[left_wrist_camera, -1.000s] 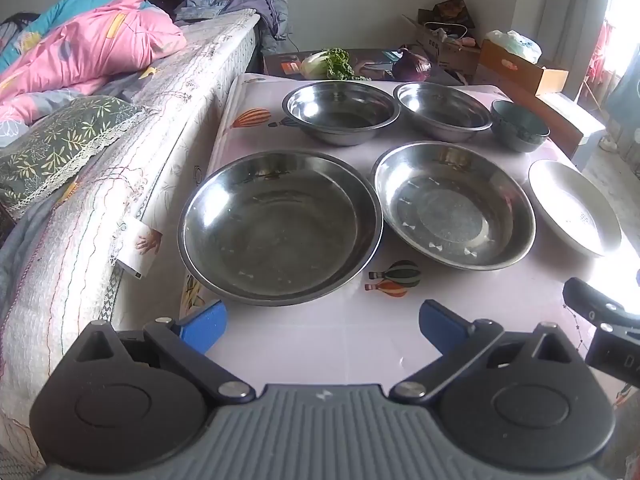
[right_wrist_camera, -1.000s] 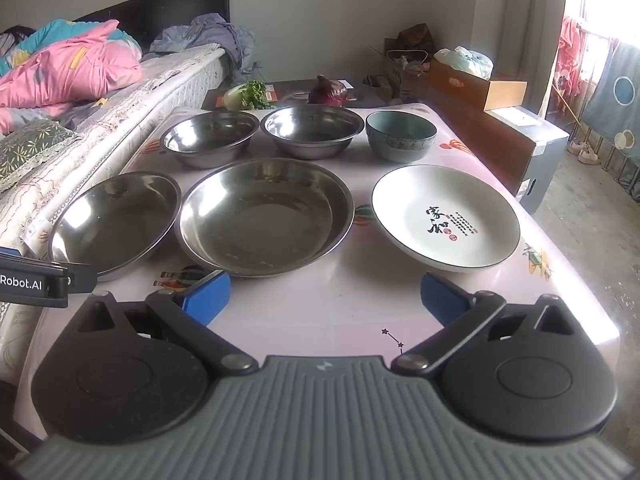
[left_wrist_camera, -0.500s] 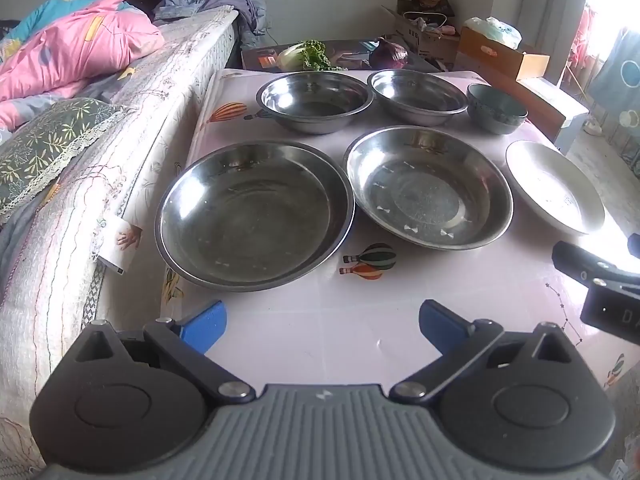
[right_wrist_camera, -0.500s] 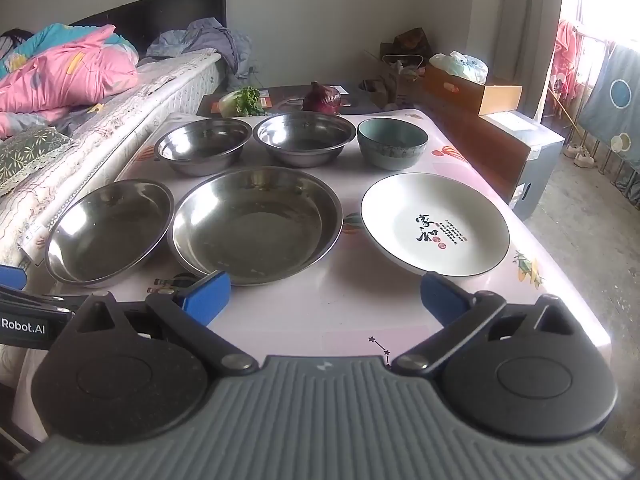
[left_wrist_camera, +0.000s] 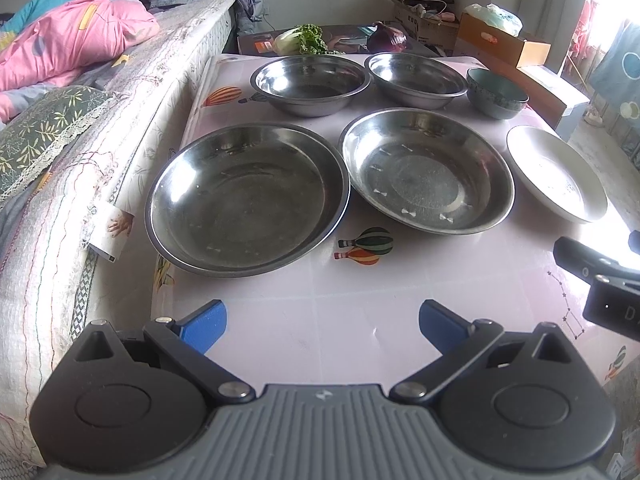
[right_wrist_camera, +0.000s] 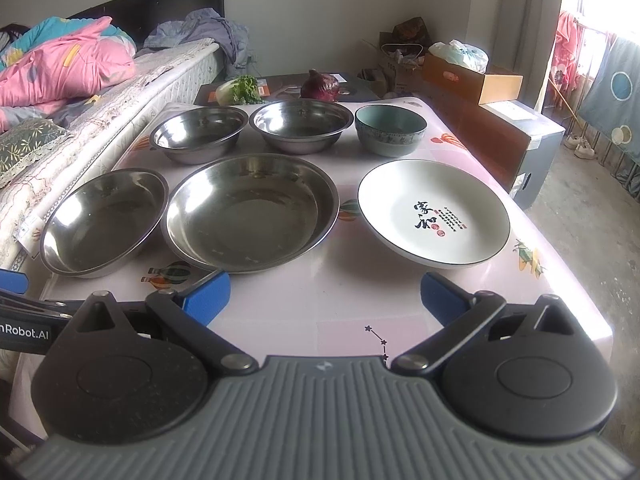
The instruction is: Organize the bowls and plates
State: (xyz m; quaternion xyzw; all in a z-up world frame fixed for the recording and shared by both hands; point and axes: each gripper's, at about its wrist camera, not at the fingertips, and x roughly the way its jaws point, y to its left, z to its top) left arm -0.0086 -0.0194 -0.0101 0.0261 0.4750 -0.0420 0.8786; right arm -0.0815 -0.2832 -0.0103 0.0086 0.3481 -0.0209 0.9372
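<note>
On the pink printed tabletop [right_wrist_camera: 360,312], a front row holds two wide stainless-steel plates [left_wrist_camera: 246,200] [left_wrist_camera: 428,170] and a white ceramic plate with black calligraphy [right_wrist_camera: 434,214]. Behind stand two stainless-steel bowls [right_wrist_camera: 200,132] [right_wrist_camera: 302,124] and a teal ceramic bowl [right_wrist_camera: 390,130], all apart. The left gripper [left_wrist_camera: 320,320] and right gripper [right_wrist_camera: 324,292] hover near the front edge, blue-padded fingers spread wide, grasping nothing.

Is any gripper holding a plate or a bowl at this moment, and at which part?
Nothing is held. The left gripper and the right gripper are both open above the table, short of the dishes, with nothing between their fingers.
</note>
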